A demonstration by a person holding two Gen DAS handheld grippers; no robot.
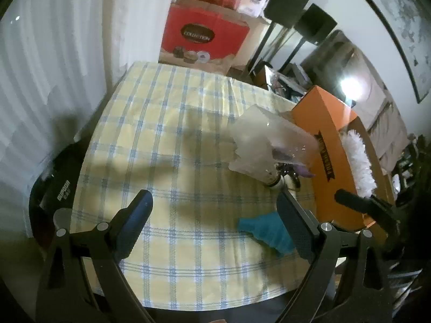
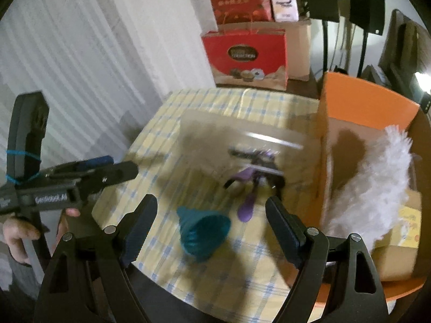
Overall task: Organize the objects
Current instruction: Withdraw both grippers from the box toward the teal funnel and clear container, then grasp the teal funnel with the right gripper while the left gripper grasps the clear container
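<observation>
Right claw (image 2: 211,222) gapes over a blurred teal funnel (image 2: 203,235).

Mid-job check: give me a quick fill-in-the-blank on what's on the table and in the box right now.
1. The white feather duster sticks out of the ____ box.
2. The tablecloth has blue checks on ____.
3. The crumpled cloth between the right gripper fingers' line of sight is ____ in colour.
4. The left gripper is open and holds ____.

Missing words: orange; yellow; teal; nothing
</observation>
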